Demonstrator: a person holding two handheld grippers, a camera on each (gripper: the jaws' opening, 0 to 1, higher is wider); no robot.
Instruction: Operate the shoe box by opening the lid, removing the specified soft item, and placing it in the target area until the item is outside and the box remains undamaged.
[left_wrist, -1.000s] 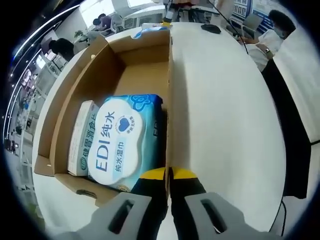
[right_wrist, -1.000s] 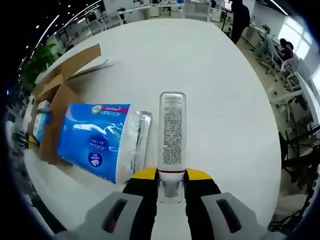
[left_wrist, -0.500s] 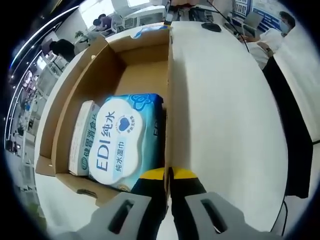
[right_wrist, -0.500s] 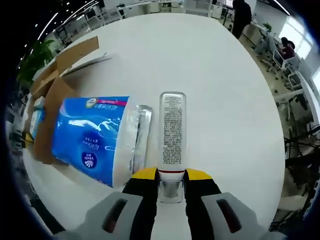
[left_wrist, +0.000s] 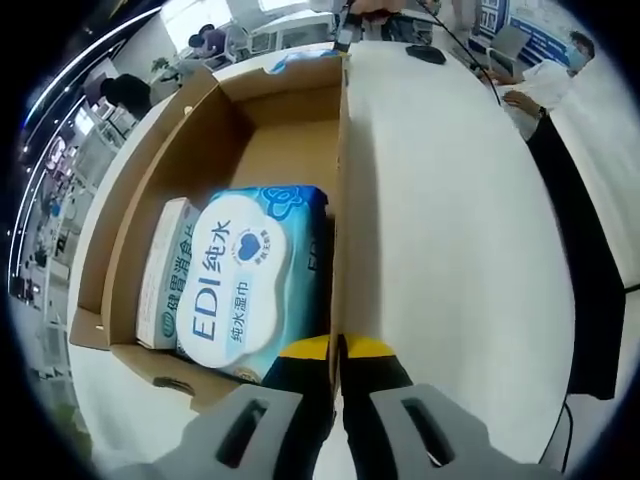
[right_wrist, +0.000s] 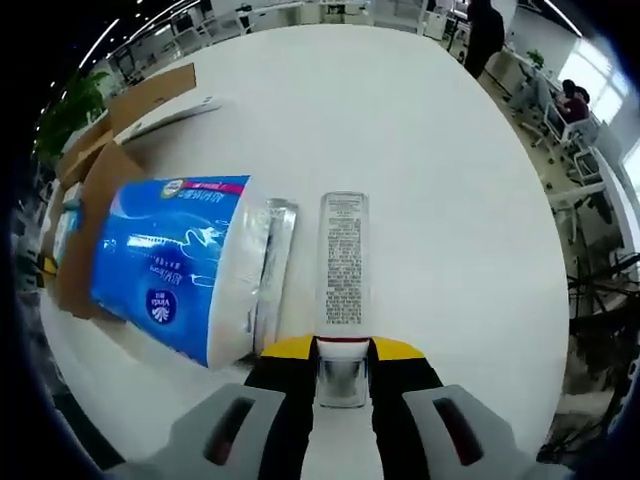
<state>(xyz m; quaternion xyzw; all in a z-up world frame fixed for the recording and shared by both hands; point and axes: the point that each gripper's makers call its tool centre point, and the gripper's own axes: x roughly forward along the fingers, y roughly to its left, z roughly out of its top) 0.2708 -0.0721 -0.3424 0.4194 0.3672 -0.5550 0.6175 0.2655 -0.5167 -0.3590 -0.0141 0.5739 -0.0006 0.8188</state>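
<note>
Beside the tissue pack (right_wrist: 170, 265), right tongs (right_wrist: 341, 352) pinch a tube (right_wrist: 342, 270); left tongs (left_wrist: 337, 352) clamp the box wall (left_wrist: 340, 210).

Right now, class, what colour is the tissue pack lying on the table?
Blue with white, clearest in the right gripper view: tissue pack.

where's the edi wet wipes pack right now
In the left gripper view the EDI wet wipes pack lies inside the open cardboard box, at its near end, between a small white carton and the wall pinched by the left gripper.
</note>
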